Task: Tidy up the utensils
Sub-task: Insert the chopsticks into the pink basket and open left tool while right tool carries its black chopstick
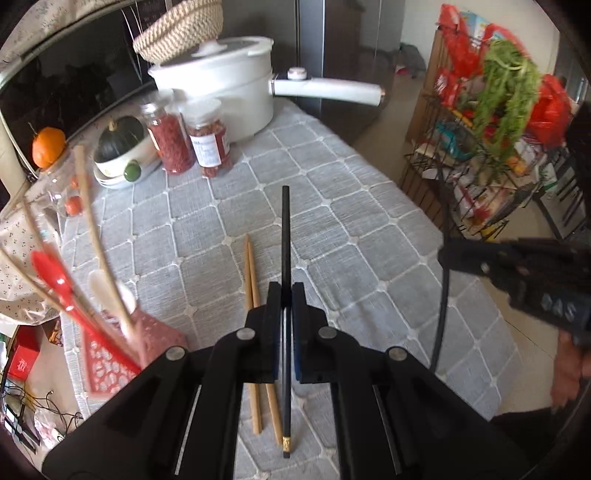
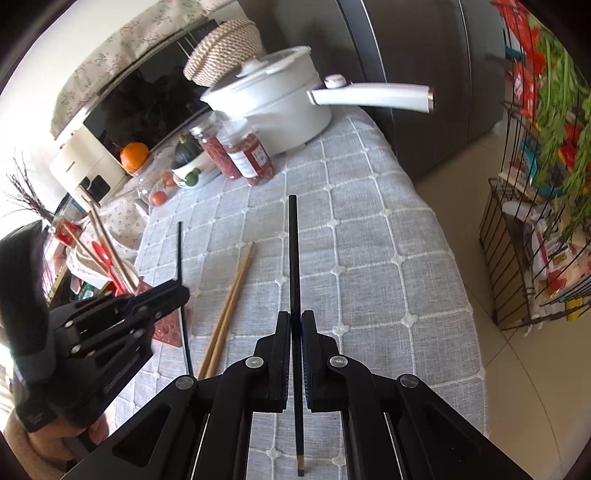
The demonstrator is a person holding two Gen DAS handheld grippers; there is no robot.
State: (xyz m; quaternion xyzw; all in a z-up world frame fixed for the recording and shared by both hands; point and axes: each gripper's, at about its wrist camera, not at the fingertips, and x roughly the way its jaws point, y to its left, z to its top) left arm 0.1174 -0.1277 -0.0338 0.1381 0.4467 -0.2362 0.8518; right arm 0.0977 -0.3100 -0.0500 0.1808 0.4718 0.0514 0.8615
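On the tabletop [image 1: 332,229]: a grey quilted cloth covers it; places below are given relative to the white pot [image 1: 221,92].
Behind the pot: a woven basket [image 1: 181,29] leans on its lid.
In front of the pot: two clear jars [image 1: 188,140] of red contents stand side by side, just beside it.
Left of the jars: a bowl holding a dark squash [image 1: 118,136] and a green fruit; further left, an orange fruit [image 1: 48,147].
Well in front of the pot, at the tabletop's left edge: a red lattice holder [image 1: 110,358] with wooden sticks, a red spatula and a pale spoon standing in it.
Right of the pot, off the tabletop: a wire rack [image 2: 524,258] with greens and packets.
Count of chopsticks: four, two wooden and two black.
Wooden chopsticks [image 1: 255,314]: lying together on the cloth, well in front of the pot, partly under the left gripper.
Left gripper [image 1: 284,295]: fingers closed on one black chopstick [image 1: 285,229], which runs between the pads, tip toward the pot, gold-banded end sticking out behind.
Right gripper [image 2: 295,317]: fingers closed on the second black chopstick [image 2: 293,251], likewise gripped mid-length, tip toward the pot.
In the way: the wooden pair lies between the two grippers; the holder stands just left of the left gripper.
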